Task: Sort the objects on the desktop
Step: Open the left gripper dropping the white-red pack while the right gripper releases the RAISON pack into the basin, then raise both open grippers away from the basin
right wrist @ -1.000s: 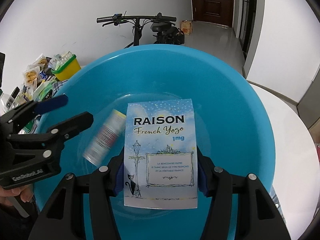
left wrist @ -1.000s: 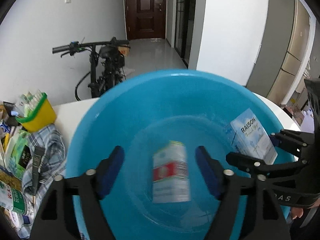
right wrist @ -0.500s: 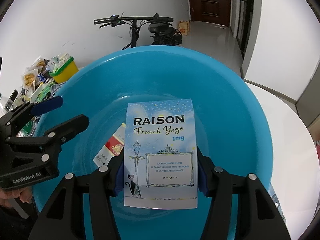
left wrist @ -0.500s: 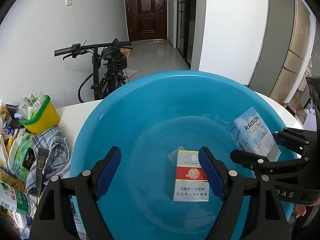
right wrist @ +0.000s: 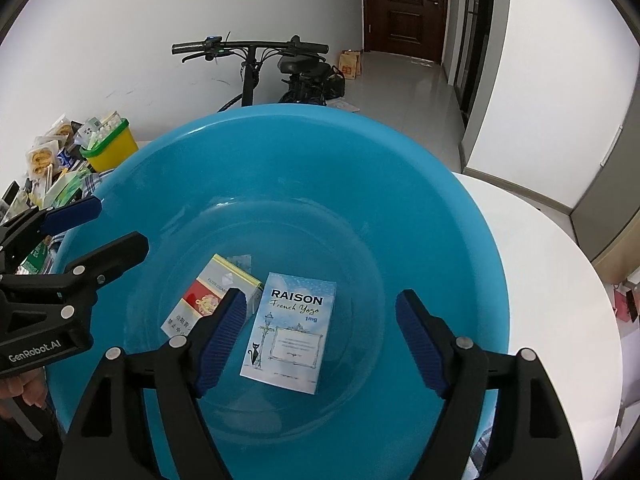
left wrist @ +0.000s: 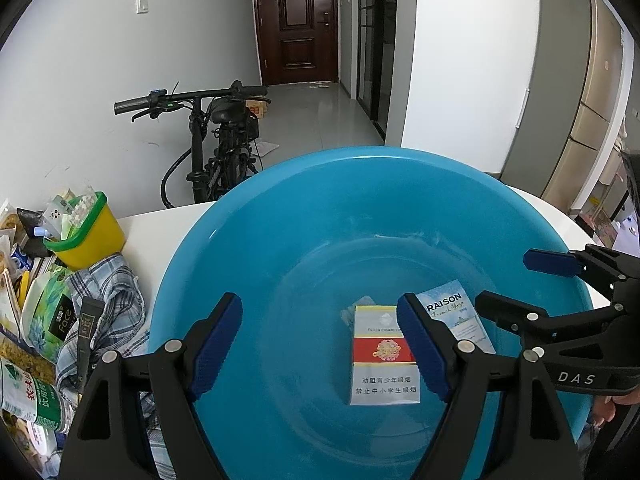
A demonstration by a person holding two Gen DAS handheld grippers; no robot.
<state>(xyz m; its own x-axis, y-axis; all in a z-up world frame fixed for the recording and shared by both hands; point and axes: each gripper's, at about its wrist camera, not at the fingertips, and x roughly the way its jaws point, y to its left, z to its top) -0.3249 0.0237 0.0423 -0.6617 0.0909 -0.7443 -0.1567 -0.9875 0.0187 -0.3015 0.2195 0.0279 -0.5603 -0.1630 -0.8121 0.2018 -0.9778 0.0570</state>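
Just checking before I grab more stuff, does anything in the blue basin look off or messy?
Nothing damaged or spilled. The RAISON pack and the red and white cigarette pack lie flat on the blue basin floor, side by side, angled differently.

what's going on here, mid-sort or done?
Mid-sort, by the look of it. A person holds two grippers over the blue basin. The left gripper and right gripper both have jaws open and hold nothing. Two cigarette packs lie flat in the basin, side by side: the red-and-white pack and the light-blue RAISON pack. A pile of snacks and a checked cloth remains on the table, left of the basin.
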